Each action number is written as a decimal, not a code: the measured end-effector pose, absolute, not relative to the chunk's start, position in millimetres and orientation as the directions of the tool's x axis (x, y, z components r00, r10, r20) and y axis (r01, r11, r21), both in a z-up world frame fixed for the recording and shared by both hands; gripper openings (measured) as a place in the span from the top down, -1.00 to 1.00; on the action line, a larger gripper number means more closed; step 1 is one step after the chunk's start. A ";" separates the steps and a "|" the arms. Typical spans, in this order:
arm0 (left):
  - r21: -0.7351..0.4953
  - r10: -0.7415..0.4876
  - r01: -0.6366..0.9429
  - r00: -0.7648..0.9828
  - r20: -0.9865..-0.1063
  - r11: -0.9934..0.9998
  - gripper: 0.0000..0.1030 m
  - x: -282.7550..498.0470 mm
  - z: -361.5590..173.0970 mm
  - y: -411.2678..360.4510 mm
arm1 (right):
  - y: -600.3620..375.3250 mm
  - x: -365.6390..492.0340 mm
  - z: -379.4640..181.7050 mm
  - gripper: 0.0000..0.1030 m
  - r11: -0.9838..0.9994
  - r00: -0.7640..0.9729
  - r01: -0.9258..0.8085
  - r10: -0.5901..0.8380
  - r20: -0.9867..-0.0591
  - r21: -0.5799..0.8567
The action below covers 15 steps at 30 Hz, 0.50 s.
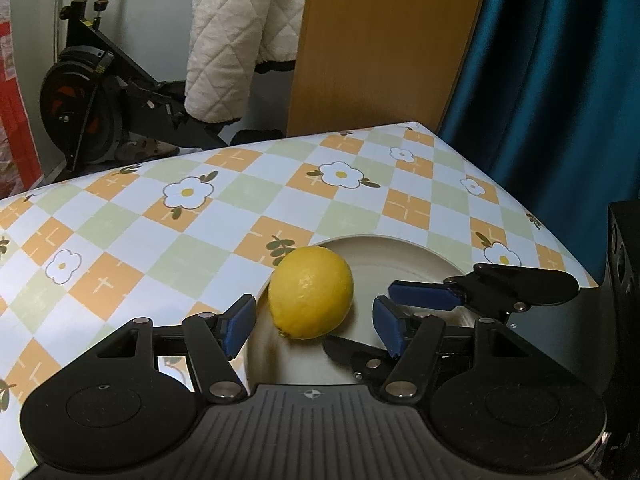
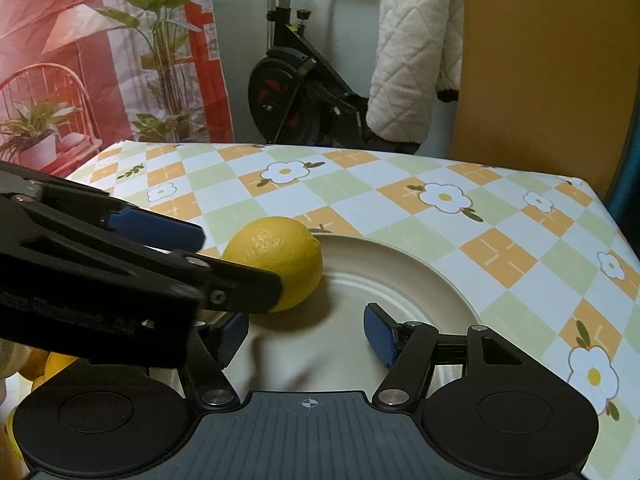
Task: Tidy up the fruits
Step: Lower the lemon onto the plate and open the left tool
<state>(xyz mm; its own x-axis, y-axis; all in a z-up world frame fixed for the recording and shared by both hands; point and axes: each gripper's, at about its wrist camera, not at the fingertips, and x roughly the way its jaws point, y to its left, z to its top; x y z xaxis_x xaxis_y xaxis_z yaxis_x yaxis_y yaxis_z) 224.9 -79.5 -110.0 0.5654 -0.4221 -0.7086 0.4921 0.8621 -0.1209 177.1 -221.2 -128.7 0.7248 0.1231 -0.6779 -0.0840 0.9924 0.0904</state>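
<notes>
Freshly set: lemon (image 1: pixel 311 293) on plate (image 1: pixel 400 256).
It lay at the rim's nine o'clock; left gripper (image 1: pixel 314 326) and right gripper (image 2: pixel 306 340) stood parted, empty, judged released.

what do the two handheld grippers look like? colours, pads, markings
Both match. Left gripper and right gripper: black plastic linkage arms with silver pivot pins, two round black discs at the base, and a grey ribbed centre plate bearing a small crosshair mark. Fingertips carry blue textured pads. No cables show. In the right wrist view, a dark fuzzy strap-like band wraps the left gripper's body. No hand or sleeve clearly shows.
</notes>
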 end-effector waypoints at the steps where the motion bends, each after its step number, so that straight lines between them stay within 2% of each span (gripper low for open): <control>1: -0.121 -0.421 0.489 0.569 -0.706 0.864 -0.30 224.4 -109.0 -77.9 | -220.8 176.4 -128.4 -0.18 0.993 0.724 -0.081 0.121 -0.679 0.090; 15: -0.065 -0.337 0.391 0.686 -0.645 0.918 -0.30 204.7 -82.4 -43.5 | -213.6 163.9 -105.5 -0.30 0.994 0.750 -0.061 0.104 -0.653 0.089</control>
<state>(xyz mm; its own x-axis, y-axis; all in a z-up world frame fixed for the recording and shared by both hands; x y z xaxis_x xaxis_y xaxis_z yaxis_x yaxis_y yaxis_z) 204.7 -43.5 -82.4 0.6861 -0.3372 -0.6447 0.3906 0.9183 -0.0645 163.9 -213.6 -105.5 0.7504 0.1042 -0.6528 -0.0609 0.9942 0.0887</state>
